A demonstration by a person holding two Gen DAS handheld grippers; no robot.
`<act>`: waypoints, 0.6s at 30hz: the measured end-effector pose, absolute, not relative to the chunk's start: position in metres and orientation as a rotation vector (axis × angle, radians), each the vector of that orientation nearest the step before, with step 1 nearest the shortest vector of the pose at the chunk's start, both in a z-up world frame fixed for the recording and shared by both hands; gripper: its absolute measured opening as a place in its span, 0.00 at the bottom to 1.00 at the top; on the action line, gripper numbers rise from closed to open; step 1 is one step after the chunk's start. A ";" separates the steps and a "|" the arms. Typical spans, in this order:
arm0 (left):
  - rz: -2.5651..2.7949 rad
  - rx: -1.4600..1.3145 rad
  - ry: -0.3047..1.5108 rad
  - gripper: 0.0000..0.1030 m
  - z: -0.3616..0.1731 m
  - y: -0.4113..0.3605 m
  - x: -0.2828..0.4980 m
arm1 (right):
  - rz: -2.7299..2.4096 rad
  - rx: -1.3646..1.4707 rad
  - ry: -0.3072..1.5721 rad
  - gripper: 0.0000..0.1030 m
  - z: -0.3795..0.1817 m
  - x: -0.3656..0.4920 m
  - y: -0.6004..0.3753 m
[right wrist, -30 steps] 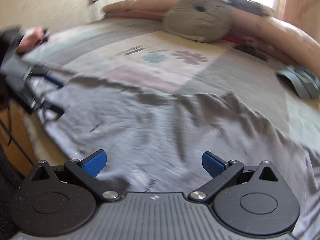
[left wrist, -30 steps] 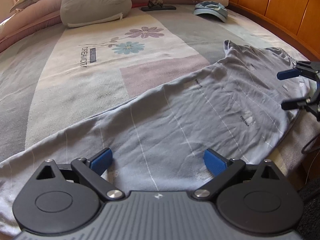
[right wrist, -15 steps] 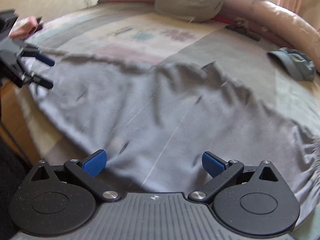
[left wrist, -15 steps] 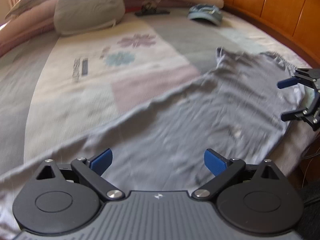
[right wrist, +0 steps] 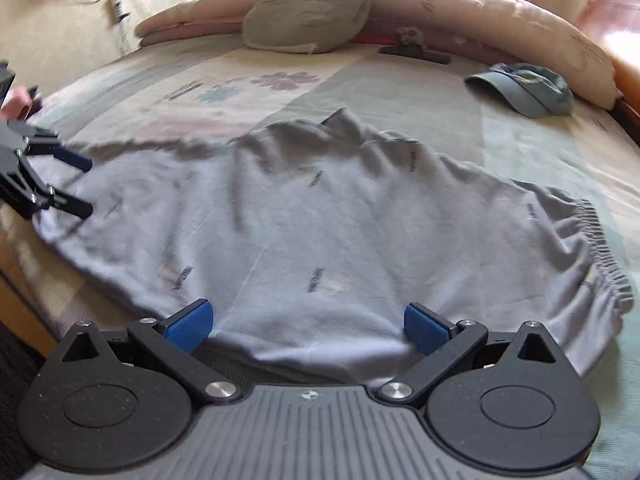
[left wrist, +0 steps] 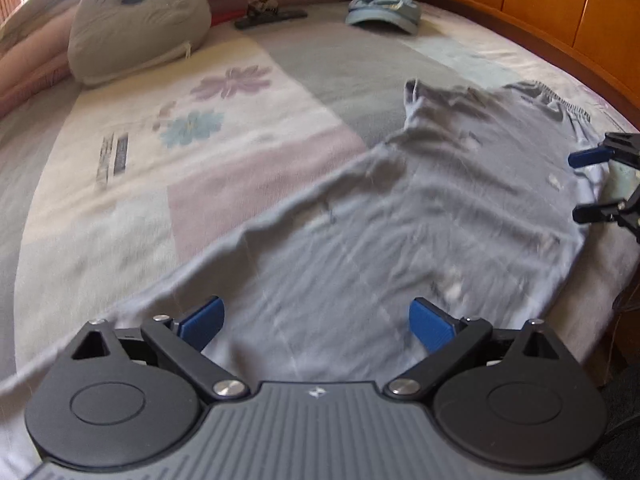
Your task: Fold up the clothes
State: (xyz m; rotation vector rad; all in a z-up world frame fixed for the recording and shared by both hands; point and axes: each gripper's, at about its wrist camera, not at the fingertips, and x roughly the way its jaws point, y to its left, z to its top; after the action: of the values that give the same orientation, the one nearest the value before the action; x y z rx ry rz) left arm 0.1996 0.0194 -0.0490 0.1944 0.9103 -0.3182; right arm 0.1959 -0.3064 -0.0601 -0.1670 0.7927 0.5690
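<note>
A pair of light grey trousers [left wrist: 400,220] lies spread flat across the near part of the bed. Its gathered elastic waistband [right wrist: 600,248] is at the right in the right wrist view. My left gripper [left wrist: 316,322] hovers open just above the leg end of the cloth, nothing between its blue pads. My right gripper [right wrist: 307,325] is open too, low over the near edge of the trousers [right wrist: 320,208] close to the waist. Each gripper appears in the other's view: the right gripper [left wrist: 582,186] at the far right, the left gripper [right wrist: 82,186] at the far left.
A grey cushion [left wrist: 136,36] and pink bolsters [right wrist: 520,28] line the far side of the patterned bedspread [left wrist: 200,140]. A blue cap [right wrist: 524,88] and a black clip [left wrist: 272,18] lie beyond the trousers. A wooden bed frame [left wrist: 560,8] curves along one side.
Both grippers stayed open. The right gripper swung along the trousers toward the waistband end. The left view tipped slightly, and the cloth shows more wrinkles.
</note>
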 end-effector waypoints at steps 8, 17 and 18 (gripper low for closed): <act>-0.331 0.113 0.897 0.96 -0.046 -0.012 0.221 | 0.389 -0.179 0.794 1.00 -0.072 0.217 -0.357; -0.299 0.168 0.927 0.96 -0.042 -0.037 0.235 | 0.378 -0.167 0.727 1.00 -0.051 0.208 -0.375; -0.305 0.170 0.915 0.96 -0.039 -0.043 0.239 | 0.384 -0.174 0.705 1.00 -0.048 0.213 -0.373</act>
State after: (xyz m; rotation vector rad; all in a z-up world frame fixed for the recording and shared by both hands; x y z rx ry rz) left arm 0.2389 -0.0433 -0.0387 0.1704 0.9153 -0.3048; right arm 0.2131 -0.3735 -0.0481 -0.1738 0.7050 0.3843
